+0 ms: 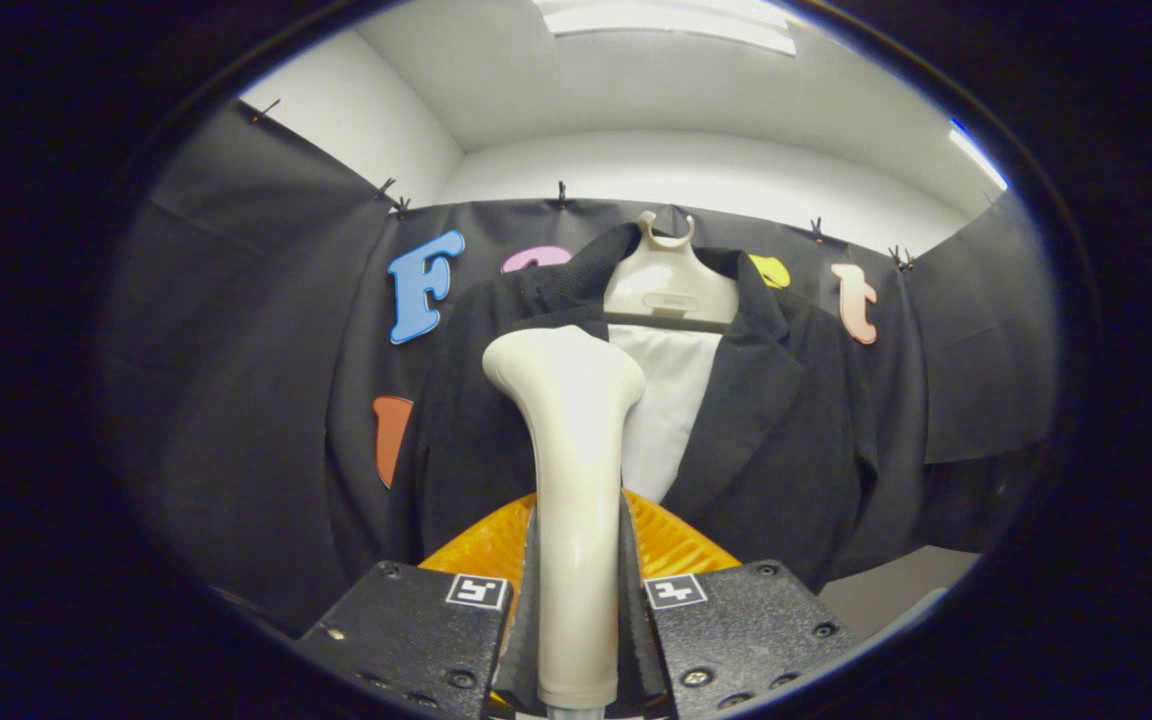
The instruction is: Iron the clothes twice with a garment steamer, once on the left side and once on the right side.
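Holding the garment steamer [576,480] by its handle, the gripper [576,600] has both fingers pressed against the handle's sides, one on each, so the jaws are pinching it. Steamer stands upright between the fingers, its wide head [564,365] flaring at the top and turned toward the clothes.

Clothes: a dark jacket [766,430] on a pale hanger [669,280], hung against the booth's black cloth wall [236,350]. A light lining or shirt panel [671,400] shows between the lapels. Steamer head overlaps the jacket's left lapel area, near collar height; whether it touches the fabric cannot be told from this angle.

Judgement: this reads as the top of a pass, on one side of the jacket front.

Risks from here:
- Smooth handle could slip or twist in the pinch if the head drags on the lapel.
- Head snagging the lapel edge could pull the jacket askew on the hanger.
- Drifting onto the centre panel would leave the side itself unsteamed.
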`<act>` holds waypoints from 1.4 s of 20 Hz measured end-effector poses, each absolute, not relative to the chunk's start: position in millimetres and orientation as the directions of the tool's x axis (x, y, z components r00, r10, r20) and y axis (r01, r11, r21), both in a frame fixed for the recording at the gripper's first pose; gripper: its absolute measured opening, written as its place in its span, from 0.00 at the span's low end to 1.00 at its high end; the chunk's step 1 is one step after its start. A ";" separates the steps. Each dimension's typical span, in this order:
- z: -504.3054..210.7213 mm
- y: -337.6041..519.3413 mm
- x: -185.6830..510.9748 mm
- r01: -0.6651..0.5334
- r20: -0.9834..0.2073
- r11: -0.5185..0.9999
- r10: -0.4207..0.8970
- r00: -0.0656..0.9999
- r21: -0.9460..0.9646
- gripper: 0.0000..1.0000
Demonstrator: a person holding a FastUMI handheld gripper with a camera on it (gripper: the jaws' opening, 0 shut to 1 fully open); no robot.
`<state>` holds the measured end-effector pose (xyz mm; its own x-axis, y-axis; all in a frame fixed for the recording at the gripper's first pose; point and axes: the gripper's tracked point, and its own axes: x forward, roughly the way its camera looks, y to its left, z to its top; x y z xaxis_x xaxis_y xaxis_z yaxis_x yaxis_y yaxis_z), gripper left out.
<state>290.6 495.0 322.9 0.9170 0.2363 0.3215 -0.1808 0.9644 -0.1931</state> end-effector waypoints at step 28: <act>90.8 440.2 267.5 -0.247 0.002 0.934 0.256 0.967 -0.260 0.37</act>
<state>267.5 440.2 90.8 0.9667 0.2558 0.0019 -0.2465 0.9336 -0.2601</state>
